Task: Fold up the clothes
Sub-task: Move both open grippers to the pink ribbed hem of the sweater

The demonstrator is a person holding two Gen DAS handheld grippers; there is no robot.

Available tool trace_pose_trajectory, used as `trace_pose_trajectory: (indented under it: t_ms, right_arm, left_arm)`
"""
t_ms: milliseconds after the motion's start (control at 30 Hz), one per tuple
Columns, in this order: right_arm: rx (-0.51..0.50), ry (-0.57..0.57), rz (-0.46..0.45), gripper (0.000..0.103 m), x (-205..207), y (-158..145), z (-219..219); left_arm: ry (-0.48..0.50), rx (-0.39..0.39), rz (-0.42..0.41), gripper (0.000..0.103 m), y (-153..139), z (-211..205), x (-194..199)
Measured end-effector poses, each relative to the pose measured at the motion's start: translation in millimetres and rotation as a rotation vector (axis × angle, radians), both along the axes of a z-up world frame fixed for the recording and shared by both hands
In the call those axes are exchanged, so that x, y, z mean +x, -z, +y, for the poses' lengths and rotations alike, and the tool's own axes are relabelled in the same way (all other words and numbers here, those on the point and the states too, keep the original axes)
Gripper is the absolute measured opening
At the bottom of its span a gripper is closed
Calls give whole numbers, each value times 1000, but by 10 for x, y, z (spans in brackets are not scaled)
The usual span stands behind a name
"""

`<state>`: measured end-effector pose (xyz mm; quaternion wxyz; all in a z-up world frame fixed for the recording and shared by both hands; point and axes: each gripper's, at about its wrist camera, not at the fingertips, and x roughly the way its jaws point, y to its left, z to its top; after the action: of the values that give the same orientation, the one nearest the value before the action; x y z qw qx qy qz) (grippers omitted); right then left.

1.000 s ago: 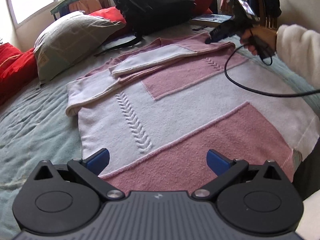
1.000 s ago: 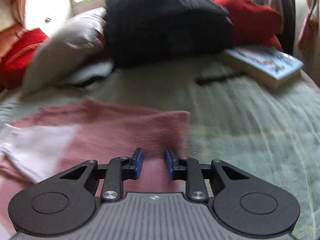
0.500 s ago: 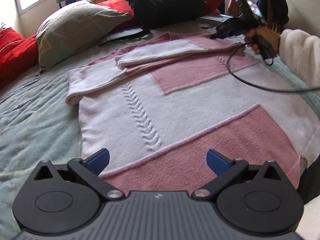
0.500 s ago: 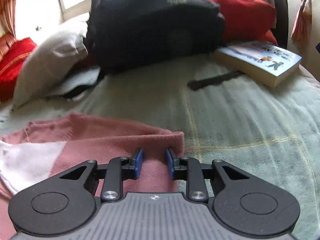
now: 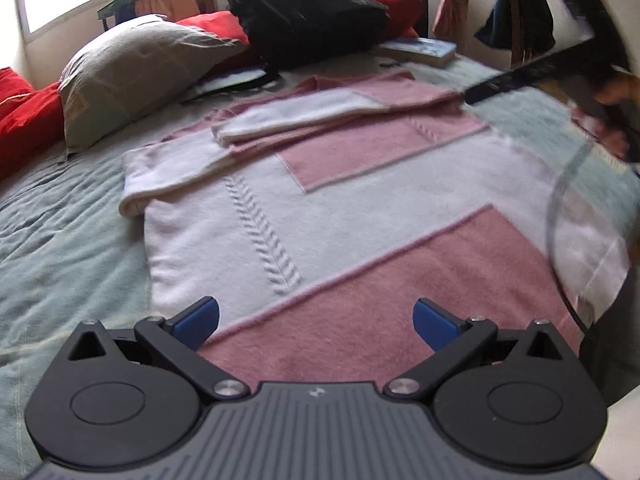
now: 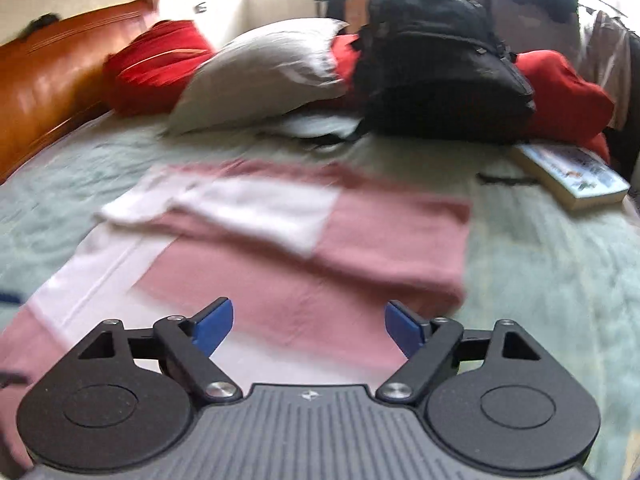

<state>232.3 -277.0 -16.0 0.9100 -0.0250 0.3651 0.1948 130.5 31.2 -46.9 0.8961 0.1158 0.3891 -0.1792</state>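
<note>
Across the frame's middle the sweater (image 5: 360, 216) lies flat on the bed (image 5: 60, 240), sleeves folded in. Both grippers, left (image 5: 316, 318) and right (image 6: 308, 322), hover released (empty). Best pinch the hem's corners together, then fold upward evenly.

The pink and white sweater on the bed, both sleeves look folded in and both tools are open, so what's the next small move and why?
Probably lower the left tool onto the pink hem of the sweater right below it and close. Both sleeves already lie across the chest, the body is still spread flat on the bed, and the right tool hovers open near the collar end, holding nothing.
</note>
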Motion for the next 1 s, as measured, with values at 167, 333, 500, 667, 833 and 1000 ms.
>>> trace_pose_trajectory:
  t_ms: [167, 333, 500, 667, 833, 1000]
  right_arm:
    - [-68, -33, 37, 89, -621, 321, 256]
    - [-138, 8, 29, 103, -1114, 643, 284]
    - [-101, 60, 23, 103, -1396, 699, 142]
    - [-110, 76, 5, 103, -1511, 685, 157]
    - [-113, 39, -40, 103, -1557, 615, 293]
    - [-121, 23, 11, 103, -1599, 711, 254]
  left_arm:
    - [11, 23, 37, 102, 178, -25, -192]
    - [-21, -1, 41, 102, 277, 83, -527]
    - [-20, 6, 55, 102, 267, 180, -867]
    - [30, -36, 33, 102, 157, 91, -928]
    - [55, -101, 80, 102, 249, -50, -836]
    - [13, -81, 104, 102, 282, 28, -970]
